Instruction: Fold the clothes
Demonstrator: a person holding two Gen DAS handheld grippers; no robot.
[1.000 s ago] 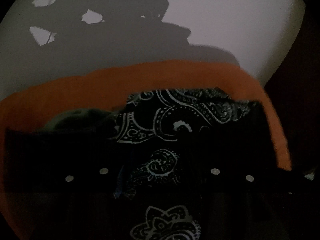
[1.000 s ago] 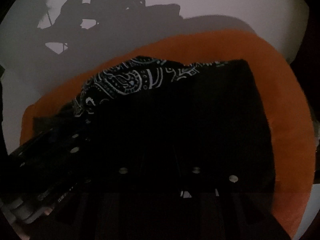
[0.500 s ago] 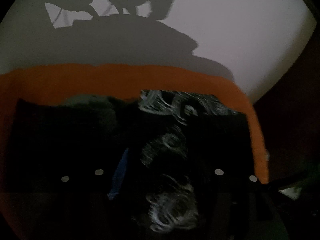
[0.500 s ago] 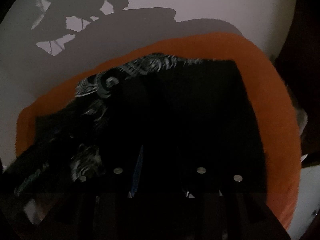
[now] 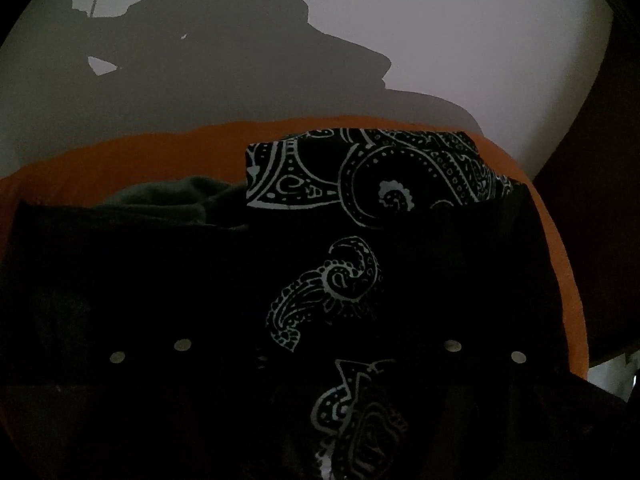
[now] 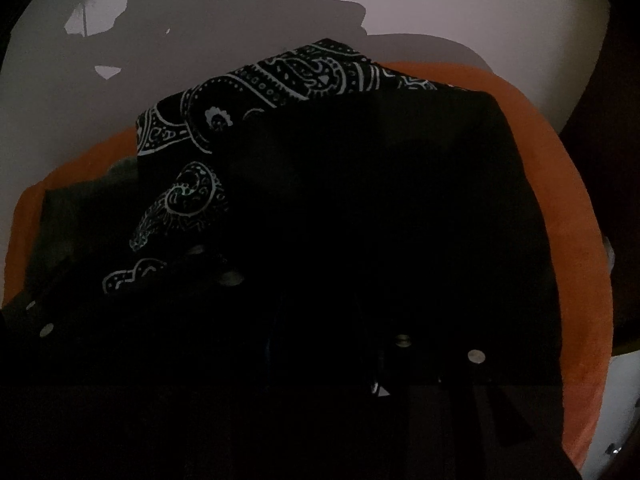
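A black cloth with a white paisley print [image 5: 360, 168] lies folded over a plain black area [image 5: 120, 272] on an orange cloth [image 5: 140, 152]. A strip of the print runs down between the dark fingers of my left gripper [image 5: 316, 280], whose screw pairs stand wide apart, so it reads as open. In the right wrist view the paisley cloth [image 6: 280, 80] rises in a peak beyond the black area [image 6: 380, 200]. My right gripper [image 6: 320, 312] is lost in darkness, with only its right-hand screws showing. The left gripper [image 6: 132, 284] shows at the lower left, partly under the print.
The orange cloth [image 6: 568, 240] lies on a pale round table [image 5: 440, 40] crossed by heavy shadows. A grey-green garment [image 5: 168, 196] is bunched behind the black area on the left. Dark surroundings [image 5: 592, 200] begin past the table's right edge.
The paisley cloth has been carried forward and now lies in a neater fold at the far edge. The left gripper's screw pairs have spread further apart. Shadows on the table have shifted.
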